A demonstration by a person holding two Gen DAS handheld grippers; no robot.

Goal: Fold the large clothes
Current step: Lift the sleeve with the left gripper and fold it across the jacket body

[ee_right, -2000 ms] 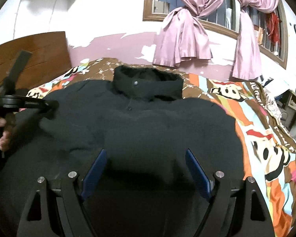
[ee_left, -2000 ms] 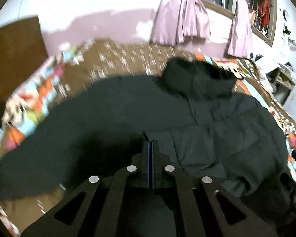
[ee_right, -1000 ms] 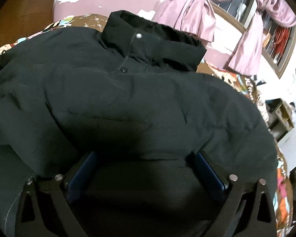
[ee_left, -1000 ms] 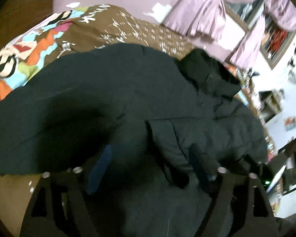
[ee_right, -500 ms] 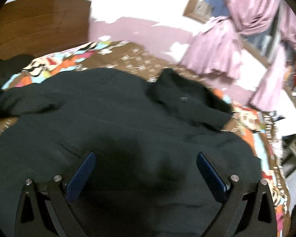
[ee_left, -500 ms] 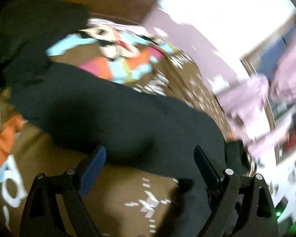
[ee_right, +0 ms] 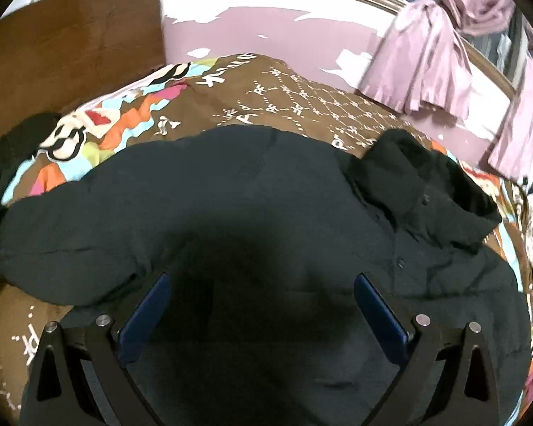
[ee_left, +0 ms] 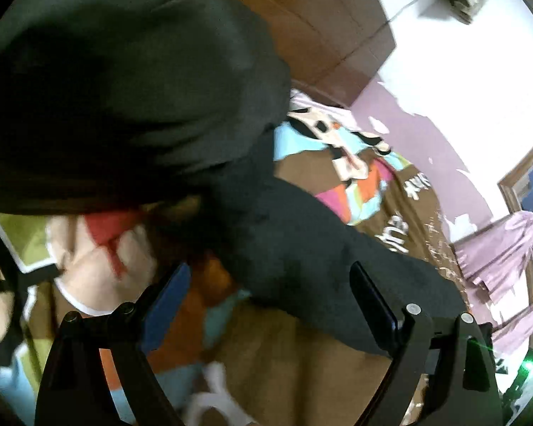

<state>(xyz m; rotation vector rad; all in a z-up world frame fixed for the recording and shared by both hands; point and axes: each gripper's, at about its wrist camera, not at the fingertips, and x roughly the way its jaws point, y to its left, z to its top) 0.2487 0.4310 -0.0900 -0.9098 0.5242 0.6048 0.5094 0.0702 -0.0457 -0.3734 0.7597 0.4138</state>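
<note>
Jacket (ee_right: 266, 213) flat on bedspread (ee_right: 284, 103); both grippers open, empty.

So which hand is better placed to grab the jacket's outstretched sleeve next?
Left, probably. The left gripper is open with the sleeve running between its fingers, while the right gripper hangs open over the jacket's body.

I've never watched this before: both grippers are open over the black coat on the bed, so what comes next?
Probably the left gripper closes on the sleeve lying outstretched on the bedspread, to fold it onto the coat.
</note>
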